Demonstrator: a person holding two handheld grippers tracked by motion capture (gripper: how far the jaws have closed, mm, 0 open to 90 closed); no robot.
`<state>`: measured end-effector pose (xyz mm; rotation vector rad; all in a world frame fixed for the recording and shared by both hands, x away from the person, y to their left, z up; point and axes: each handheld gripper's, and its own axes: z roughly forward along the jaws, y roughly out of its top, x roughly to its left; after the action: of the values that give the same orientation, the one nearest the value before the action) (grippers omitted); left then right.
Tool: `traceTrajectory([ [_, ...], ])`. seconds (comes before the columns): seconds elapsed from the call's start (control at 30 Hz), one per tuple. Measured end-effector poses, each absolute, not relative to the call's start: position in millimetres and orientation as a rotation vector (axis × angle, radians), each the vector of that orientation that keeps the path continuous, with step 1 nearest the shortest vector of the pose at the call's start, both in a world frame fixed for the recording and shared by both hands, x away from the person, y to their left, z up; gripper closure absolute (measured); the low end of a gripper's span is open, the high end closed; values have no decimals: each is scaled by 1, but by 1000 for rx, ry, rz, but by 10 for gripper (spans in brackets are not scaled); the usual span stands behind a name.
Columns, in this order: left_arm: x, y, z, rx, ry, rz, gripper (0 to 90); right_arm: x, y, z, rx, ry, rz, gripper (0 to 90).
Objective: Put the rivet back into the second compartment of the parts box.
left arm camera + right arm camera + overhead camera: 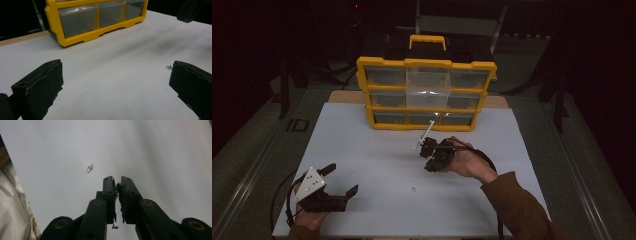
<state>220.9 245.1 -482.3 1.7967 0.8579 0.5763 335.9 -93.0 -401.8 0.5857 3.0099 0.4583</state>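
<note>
Here: white table (362,150) | dark room | left tool (343,180) wide | right tool (426,150) nearly closed, grip unclear.

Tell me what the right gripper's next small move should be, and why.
Probably carry the right gripper forward over the pulled-out clear drawer of the yellow organizer. Its jaws are shut above the white mat, perhaps pinching a tiny part at the tips, too small to be sure. One small screw lies on the mat for later.

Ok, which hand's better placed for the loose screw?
Left: the left gripper is low, jaws open, screw just beside one jaw. The right gripper is shut, over by the organizer.
</note>
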Motion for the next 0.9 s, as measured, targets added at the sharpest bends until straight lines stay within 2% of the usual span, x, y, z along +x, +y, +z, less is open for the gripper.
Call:
traceTrajectory([
  [0.9,221,245,-482,1794,856,575,0,352,-89,-352,561,2960,502,827],
])
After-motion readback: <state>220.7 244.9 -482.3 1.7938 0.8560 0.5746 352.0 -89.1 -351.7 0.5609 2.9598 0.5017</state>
